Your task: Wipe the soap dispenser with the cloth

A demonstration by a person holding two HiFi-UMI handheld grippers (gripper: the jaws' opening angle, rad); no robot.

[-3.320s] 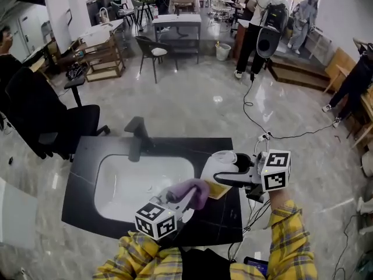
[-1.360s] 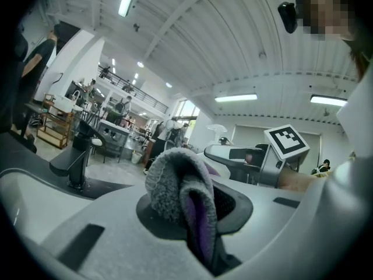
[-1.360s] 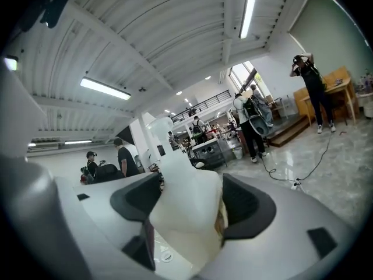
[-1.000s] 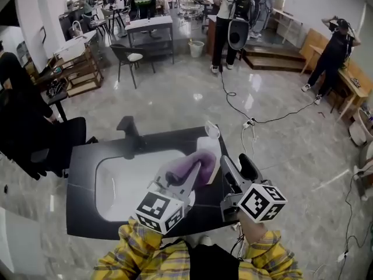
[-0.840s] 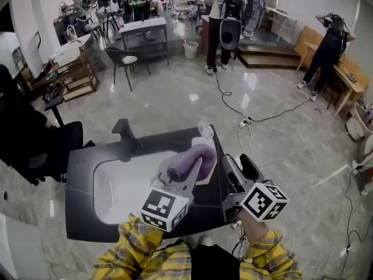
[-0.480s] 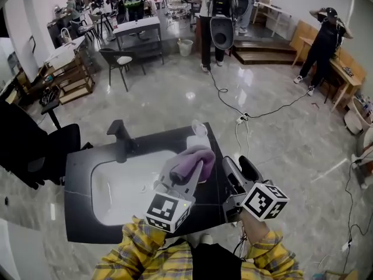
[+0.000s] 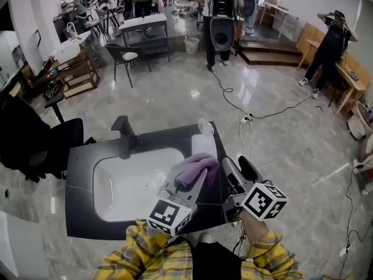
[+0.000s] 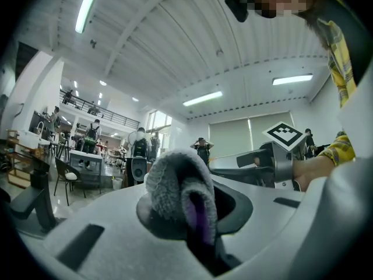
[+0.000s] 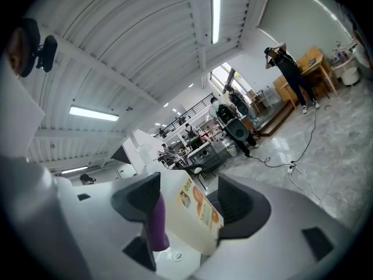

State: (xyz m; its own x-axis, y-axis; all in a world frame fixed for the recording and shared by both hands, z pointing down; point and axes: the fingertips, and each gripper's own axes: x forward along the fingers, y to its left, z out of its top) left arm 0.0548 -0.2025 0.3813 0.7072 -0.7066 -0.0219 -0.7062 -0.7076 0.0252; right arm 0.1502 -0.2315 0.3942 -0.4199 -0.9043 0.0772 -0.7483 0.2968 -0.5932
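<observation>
The white soap dispenser [image 7: 204, 143] stands upright on the black counter [image 7: 81, 159], right of the basin. A purple cloth [image 7: 197, 170] is bunched in my left gripper [image 7: 192, 177], which is shut on it and presses it against the dispenser's near side. From the left gripper view the grey-purple cloth [image 8: 178, 200] fills the jaws of that gripper [image 8: 183, 214]. My right gripper [image 7: 236, 169] stands open just right of the dispenser. In the right gripper view the dispenser [image 9: 192, 206], orange label showing, sits ahead of the spread jaws of that gripper [image 9: 189, 202], with the cloth [image 9: 155, 220] beside it.
A white basin [image 7: 125, 182] with a black faucet [image 7: 123, 134] takes up the counter's left. A black office chair [image 7: 35, 139] is at the left, a cable [image 7: 247, 120] trails on the floor behind, and people stand at the back.
The right gripper held the dispenser 3.3 s ago; it is now off it and open. In the last second the cloth slid down the dispenser's side toward me.
</observation>
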